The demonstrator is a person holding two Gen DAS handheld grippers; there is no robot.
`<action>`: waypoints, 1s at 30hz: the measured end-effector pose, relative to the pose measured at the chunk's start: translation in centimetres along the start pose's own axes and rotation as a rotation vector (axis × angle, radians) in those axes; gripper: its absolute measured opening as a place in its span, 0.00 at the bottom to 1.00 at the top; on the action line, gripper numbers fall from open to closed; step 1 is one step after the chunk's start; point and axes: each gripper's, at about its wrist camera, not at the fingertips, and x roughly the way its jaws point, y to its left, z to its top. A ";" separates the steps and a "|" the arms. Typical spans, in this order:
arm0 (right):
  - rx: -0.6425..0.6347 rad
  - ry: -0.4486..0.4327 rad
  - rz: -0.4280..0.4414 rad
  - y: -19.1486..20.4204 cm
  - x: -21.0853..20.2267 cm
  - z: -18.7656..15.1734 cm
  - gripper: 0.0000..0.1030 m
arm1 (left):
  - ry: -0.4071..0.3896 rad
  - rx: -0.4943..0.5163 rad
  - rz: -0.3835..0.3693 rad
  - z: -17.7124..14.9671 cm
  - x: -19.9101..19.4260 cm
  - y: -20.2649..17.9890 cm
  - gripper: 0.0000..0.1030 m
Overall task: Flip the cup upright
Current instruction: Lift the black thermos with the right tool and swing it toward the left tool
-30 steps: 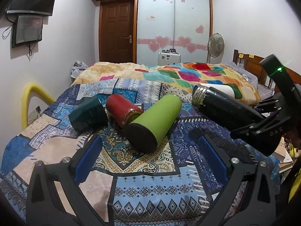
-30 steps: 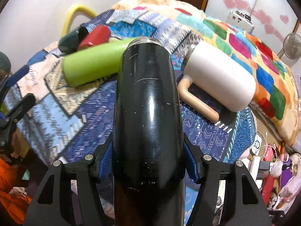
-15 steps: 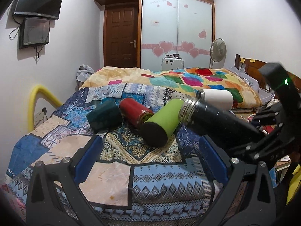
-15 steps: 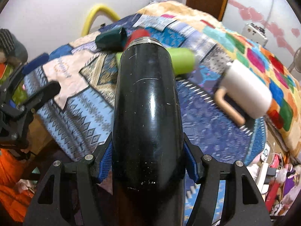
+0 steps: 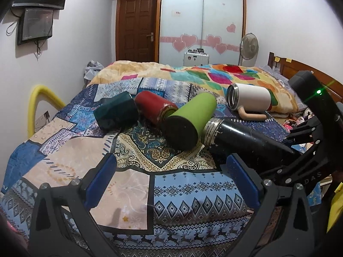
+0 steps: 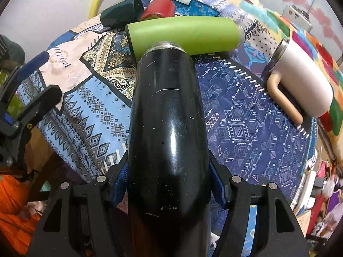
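Right gripper point(image 6: 169, 184) jaws clamped on black cup point(image 6: 167, 128), base cut off below frame | scratched, lying level, threaded steel mouth just ahead of the jaws, near green cup point(image 6: 182, 35) | left gripper point(image 5: 171, 177) jaws wide apart, holding nothing, over bed point(image 5: 182, 194).

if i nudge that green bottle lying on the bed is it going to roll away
Probably it rolls a little. The green bottle is a smooth cylinder lying on its side, so a sideways nudge should turn it. The soft quilt would likely damp that, and the red bottle against it blocks one side. It looks rigid, so it should not flex.
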 end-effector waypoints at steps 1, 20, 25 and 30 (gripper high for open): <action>-0.001 0.001 -0.001 0.1 0.0 0.1 0.60 | 0.004 0.001 0.000 0.0 0.2 0.0 1.00; 0.112 -0.248 -0.222 -6.9 -6.2 -4.3 0.81 | 0.089 0.069 -0.001 0.8 4.3 -4.1 1.00; 0.089 -0.237 -0.174 -6.6 -4.8 -6.0 0.81 | 0.108 0.105 0.003 0.9 5.0 -5.0 1.00; 0.073 -0.282 -0.121 -6.0 -5.9 -7.2 0.80 | 0.136 0.131 -0.009 1.7 6.1 -5.4 1.00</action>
